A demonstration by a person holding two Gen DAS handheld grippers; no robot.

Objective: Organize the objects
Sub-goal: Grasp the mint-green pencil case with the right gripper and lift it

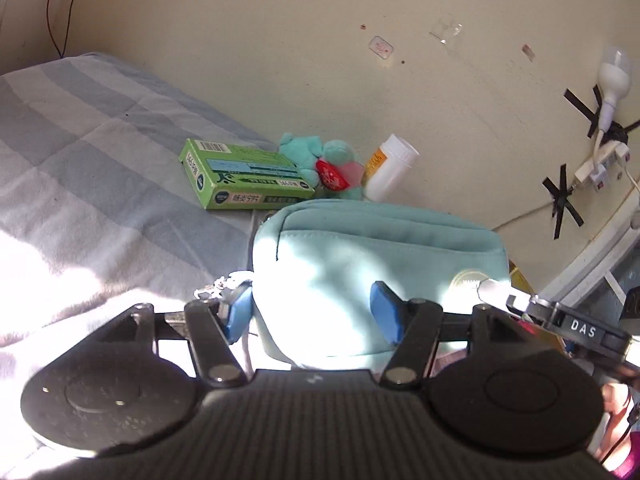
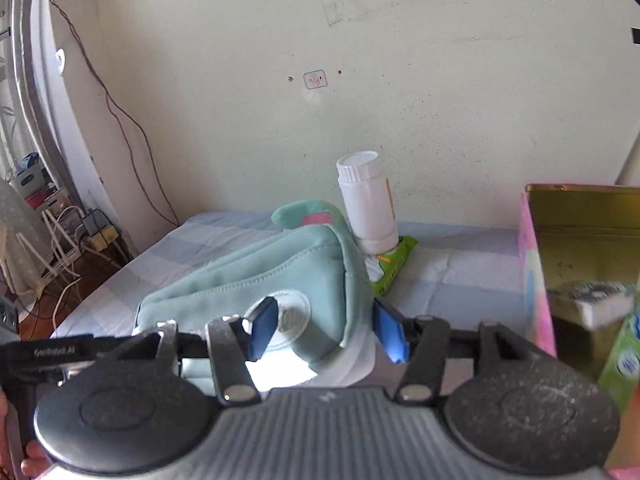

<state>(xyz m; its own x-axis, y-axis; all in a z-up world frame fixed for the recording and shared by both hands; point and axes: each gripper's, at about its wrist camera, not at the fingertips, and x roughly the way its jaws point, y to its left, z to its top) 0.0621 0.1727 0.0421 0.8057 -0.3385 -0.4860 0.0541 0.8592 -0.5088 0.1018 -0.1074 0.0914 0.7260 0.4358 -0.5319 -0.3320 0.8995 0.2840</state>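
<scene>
On the striped blanket (image 1: 80,152), both tongs (image 1: 312,314) (image 2: 326,330) grasp the teal pouch (image 1: 360,264), blocking box (image 1: 244,174), plush (image 1: 320,158), bottle (image 2: 366,200)

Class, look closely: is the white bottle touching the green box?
Cannot tell. In the left wrist view the plush toy sits between white bottle and green box, hiding any contact.
</scene>
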